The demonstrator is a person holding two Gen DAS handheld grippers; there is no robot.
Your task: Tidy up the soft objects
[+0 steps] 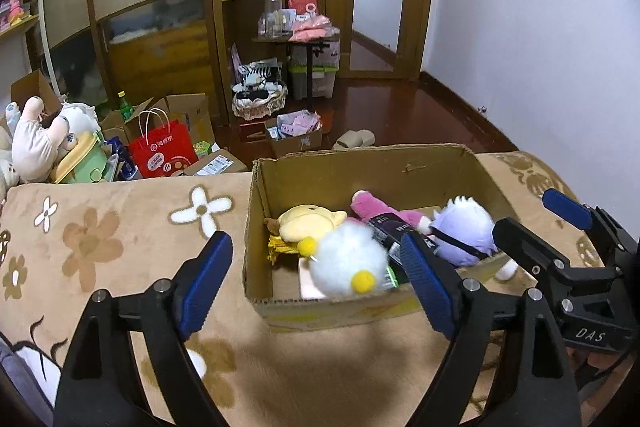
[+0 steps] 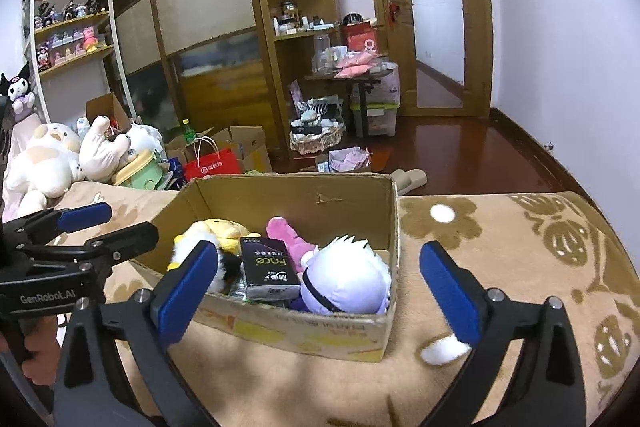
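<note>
Both the left gripper (image 1: 316, 267) and right gripper (image 2: 320, 279) hang spread and empty just before the cardboard box (image 1: 360, 167). The white plush (image 1: 346, 267) and purple plush (image 2: 346, 279) lie inside it. A careless retreat could snag the box's near wall and tip toys out.

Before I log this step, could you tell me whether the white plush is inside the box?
Inside: the white plush lies within the box walls.

Showing brown in the cardboard box (image 1: 360, 171) ahead of blue-padded black tongs; holding a white plush (image 1: 346, 267) with yellow spots, a pale yellow plush (image 1: 306, 223), a pink one (image 1: 370, 207), a lilac white-haired doll (image 2: 344, 279); lying beneath, a tan blanket (image 1: 120, 247) patterned with white-and-brown flowers.
</note>
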